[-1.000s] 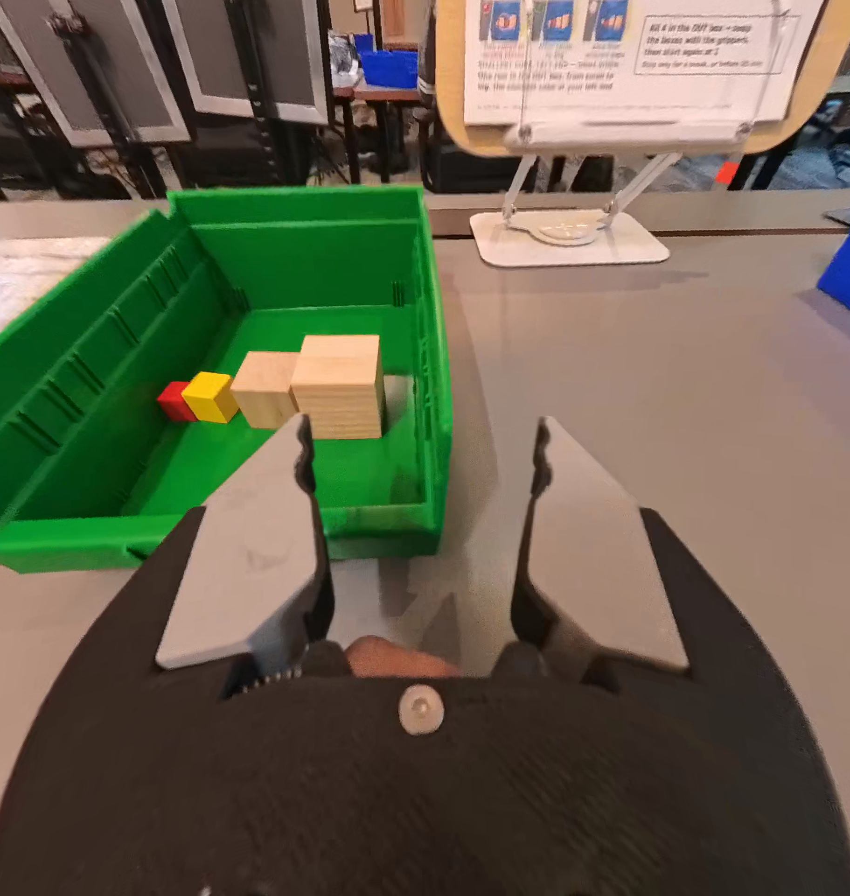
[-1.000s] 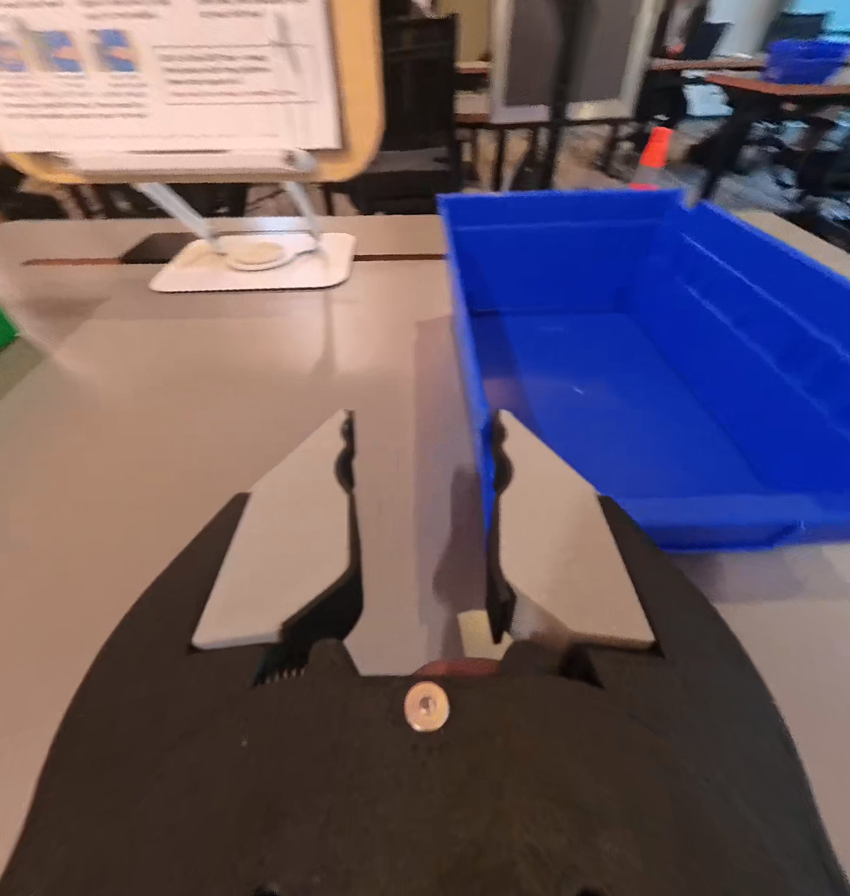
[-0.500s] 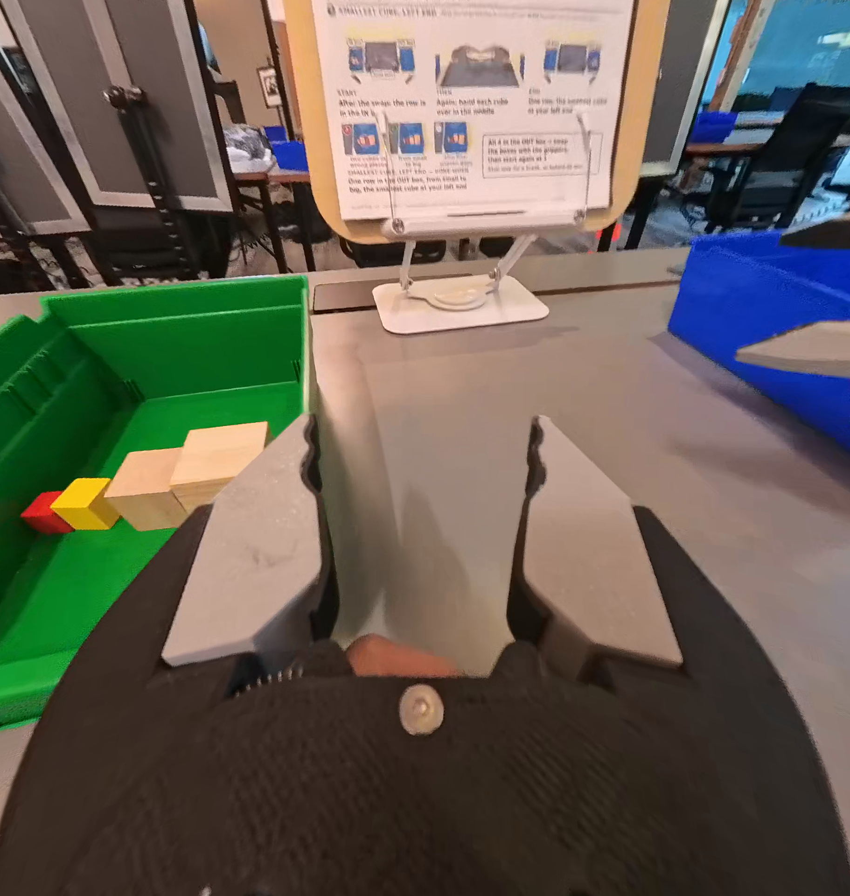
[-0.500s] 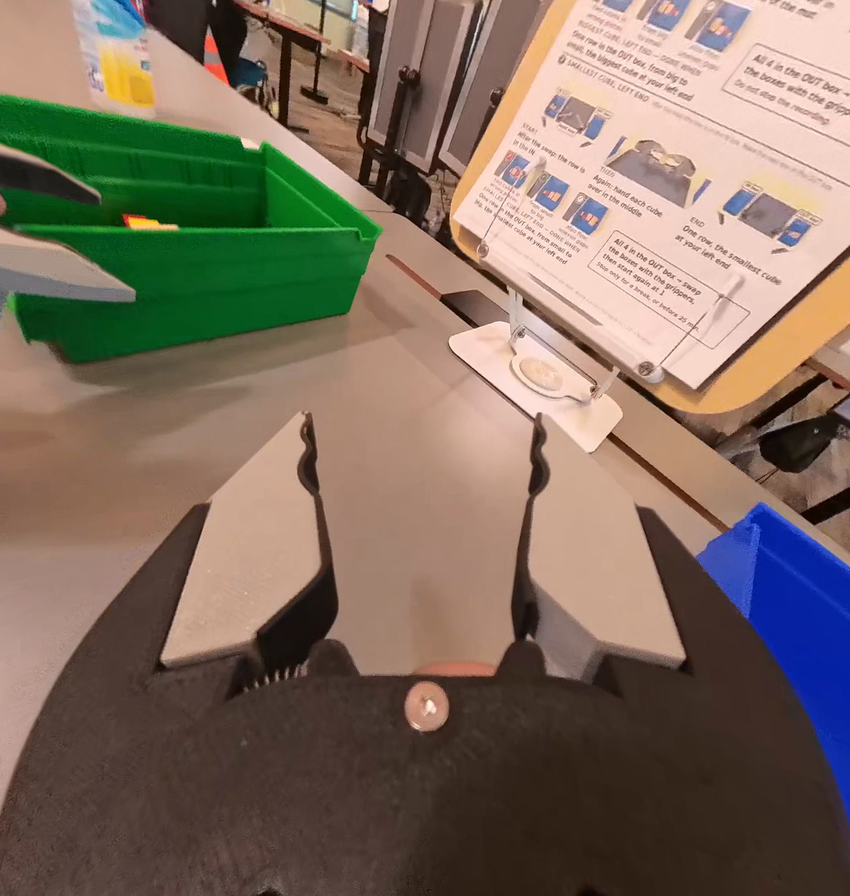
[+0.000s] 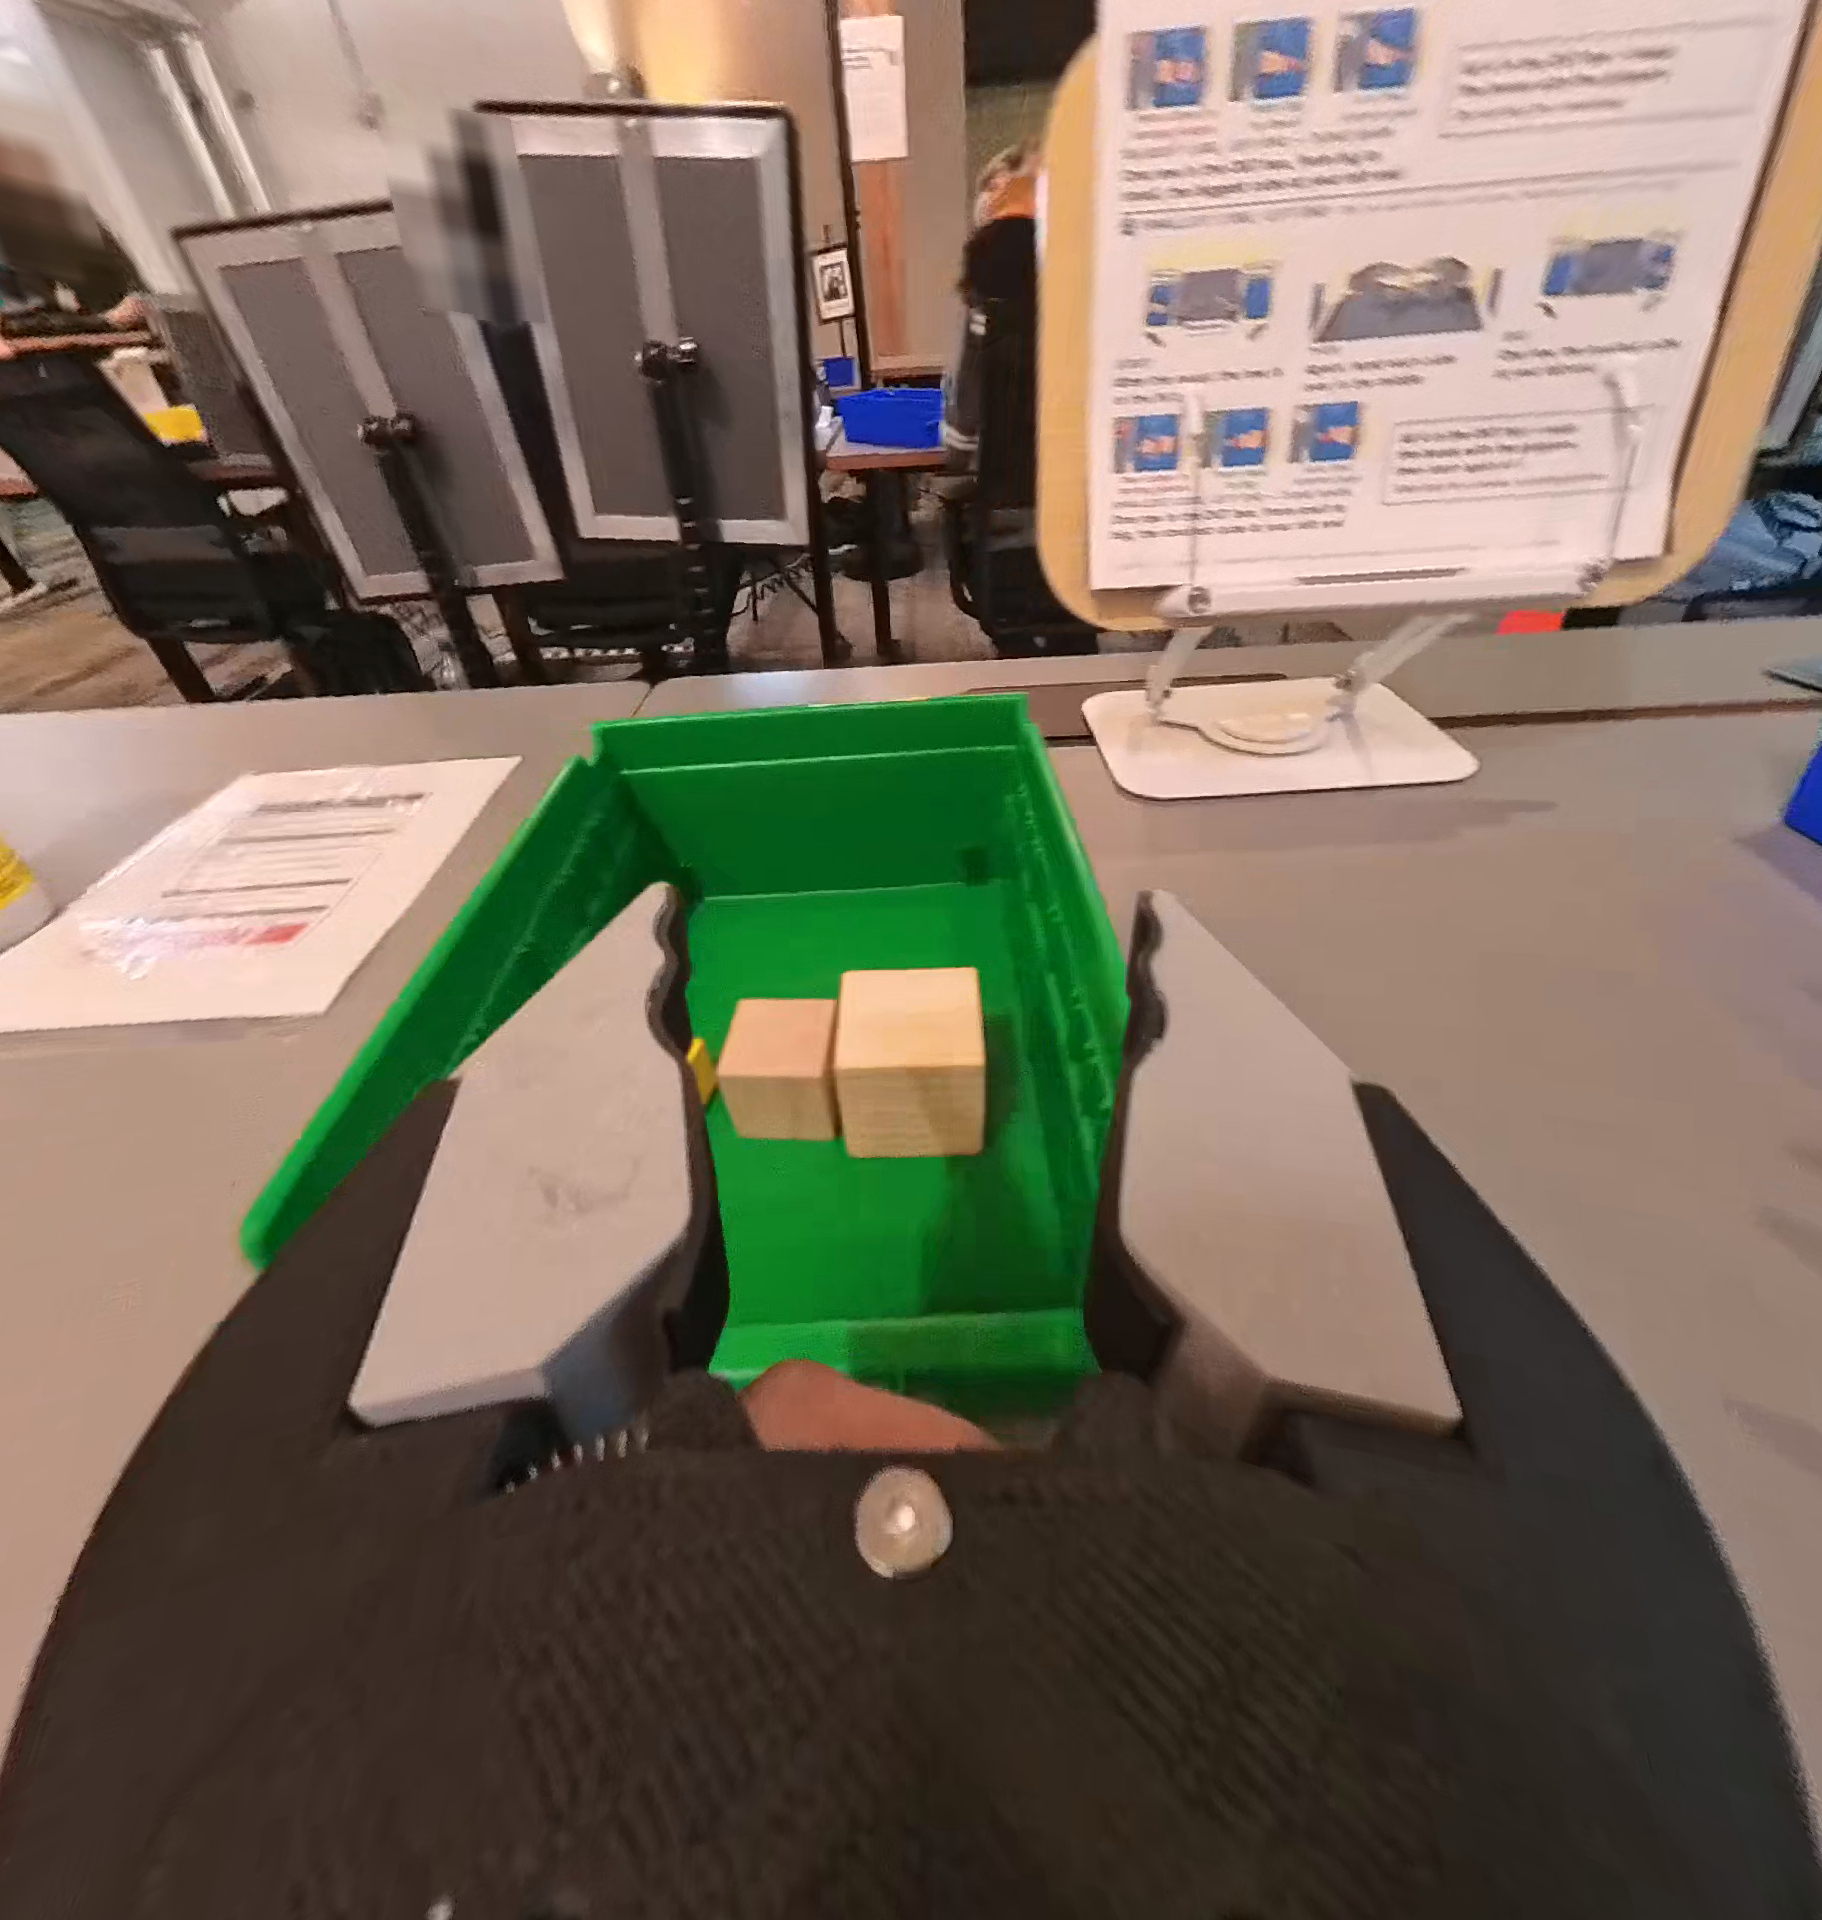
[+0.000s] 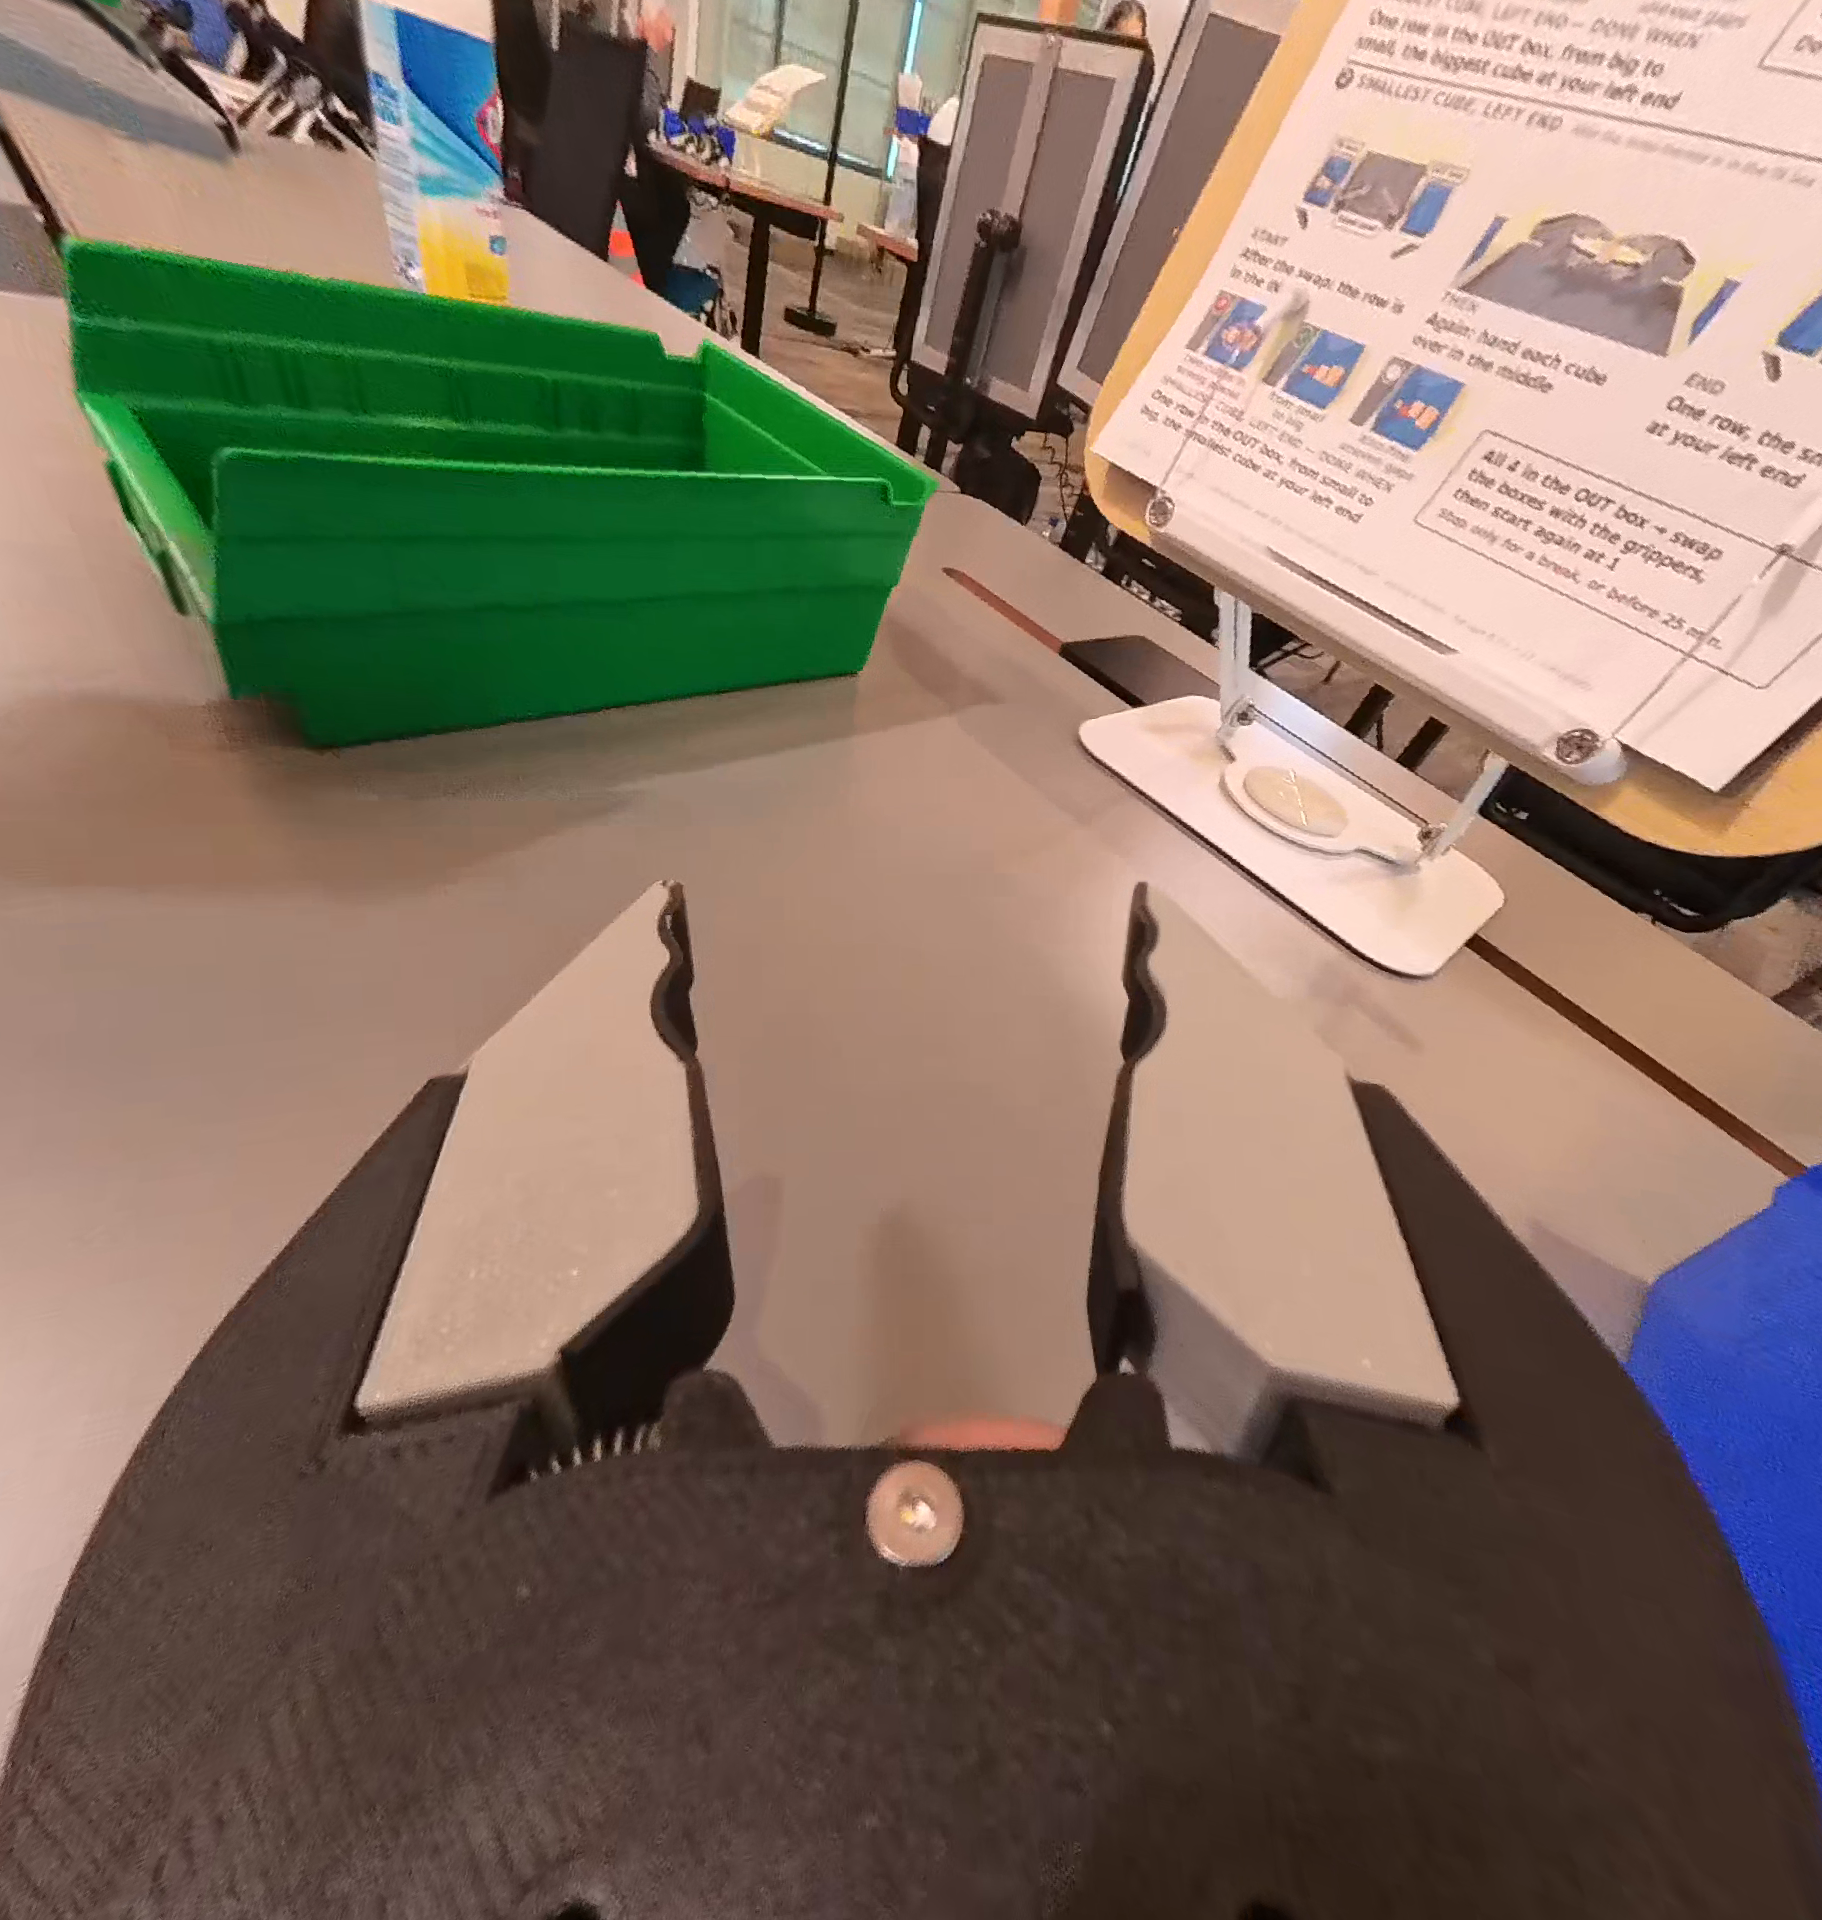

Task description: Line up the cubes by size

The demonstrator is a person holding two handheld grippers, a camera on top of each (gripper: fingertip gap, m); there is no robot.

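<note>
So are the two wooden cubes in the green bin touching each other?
Touching. The left wrist view shows the smaller wooden cube flush against the larger wooden cube, side by side, with no green bin floor between them.

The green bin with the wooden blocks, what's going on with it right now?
A person holds a pair of tongs in each hand. The left tongs hang open in front of the green bin, where a large wooden cube and a smaller wooden cube sit touching in a row, with a sliver of a yellow cube beside them. The right tongs are open and empty over the grey table, near a blue bin. Nothing is gripped.
</note>
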